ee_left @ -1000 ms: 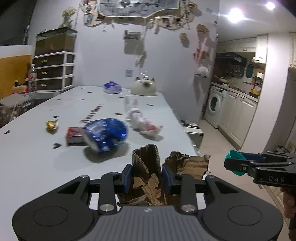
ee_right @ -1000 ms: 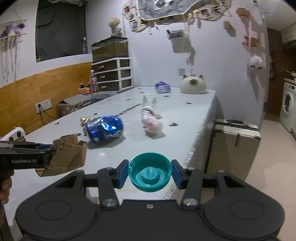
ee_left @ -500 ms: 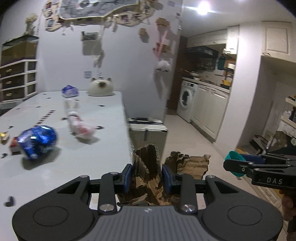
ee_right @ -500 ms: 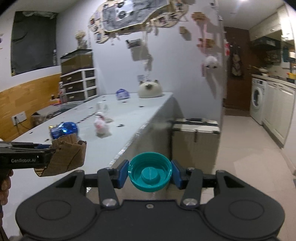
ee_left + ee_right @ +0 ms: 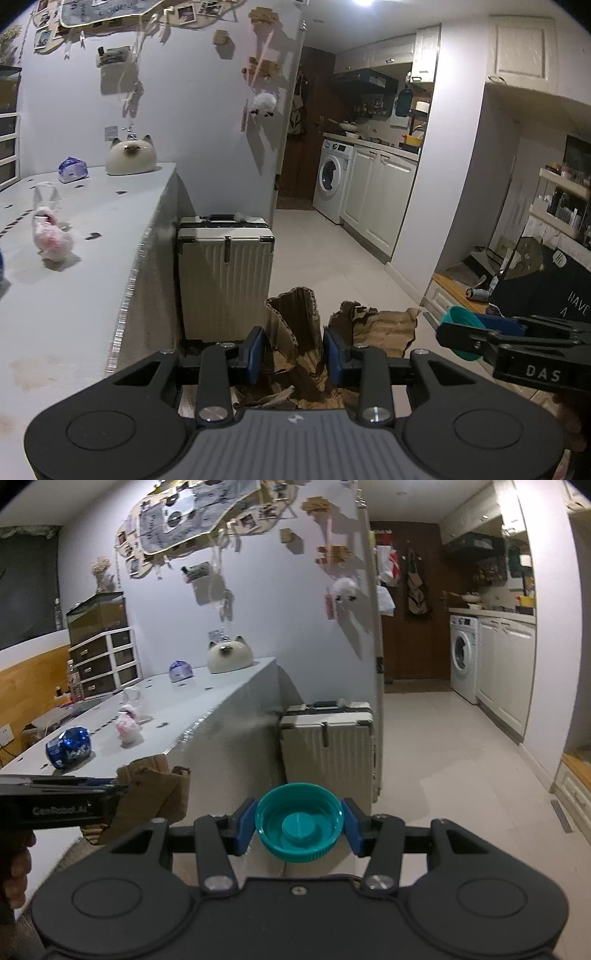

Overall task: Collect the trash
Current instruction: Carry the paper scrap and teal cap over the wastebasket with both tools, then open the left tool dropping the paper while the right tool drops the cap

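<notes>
Between left claw (image 5: 293, 350) pads, torn cardboard (image 5: 295, 317); right claw (image 5: 299, 821) apparently grips teal cap (image 5: 298, 821).

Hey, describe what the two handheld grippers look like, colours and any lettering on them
Both are black plastic with blue finger pads and silver screws. The left gripper has a ribbed grey body; its side reads GenRobot.AI. The right gripper has a black body and white DAS lettering on its side.

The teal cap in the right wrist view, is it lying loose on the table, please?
No, the teal cap is clamped between the two blue pads of the right gripper, carried in the air beyond the table edge.
</notes>
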A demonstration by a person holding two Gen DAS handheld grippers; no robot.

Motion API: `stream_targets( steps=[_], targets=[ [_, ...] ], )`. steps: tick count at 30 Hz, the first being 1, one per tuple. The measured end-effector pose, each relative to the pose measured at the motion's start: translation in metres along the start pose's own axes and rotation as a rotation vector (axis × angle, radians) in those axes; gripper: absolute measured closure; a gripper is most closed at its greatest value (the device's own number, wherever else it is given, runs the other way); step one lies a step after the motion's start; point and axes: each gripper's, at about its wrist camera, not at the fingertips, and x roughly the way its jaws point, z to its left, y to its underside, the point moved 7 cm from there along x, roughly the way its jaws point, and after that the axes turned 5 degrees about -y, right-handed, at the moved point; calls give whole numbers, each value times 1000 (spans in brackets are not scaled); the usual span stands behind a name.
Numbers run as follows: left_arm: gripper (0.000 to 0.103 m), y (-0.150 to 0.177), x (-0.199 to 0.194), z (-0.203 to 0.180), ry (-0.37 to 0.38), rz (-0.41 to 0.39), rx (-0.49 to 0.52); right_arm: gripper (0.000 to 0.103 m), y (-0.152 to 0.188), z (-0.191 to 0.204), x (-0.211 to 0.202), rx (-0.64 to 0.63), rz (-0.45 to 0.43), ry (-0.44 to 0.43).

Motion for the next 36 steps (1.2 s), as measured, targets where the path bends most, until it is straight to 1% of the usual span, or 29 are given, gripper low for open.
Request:
stream_targets(
  steps=[4,8,9,12,15,19,22,25,30,36],
  targets=[
    [67,14,22,-20,13,24,-23,53,16,-28,-1,20,8,44],
    [67,38,55,-36,5,70,-34,53,43,-55,12,67,48,74],
    [67,43,63,-38,3,85,-41,53,51,-62,16,77,63,79],
    [67,71,95,-38,-1,162,-73,53,80,-81,32,109,119,93],
    [67,98,128,-31,-17,237,-92,53,108,-97,52,141,179,106],
    [67,131,177,-17,-31,344,-146,53,145,-115,85,189,263,116],
    [67,149,216,-8,-46,401,-186,53,172,-124,115,199,336,125],
    [67,169,253,-1,-44,452,-227,53,194,-132,143,226,397,116],
    [67,199,305,17,-45,516,-280,53,225,-144,188,274,476,84],
    [66,224,351,33,-42,560,-304,53,241,-151,239,341,521,33]
  ],
)
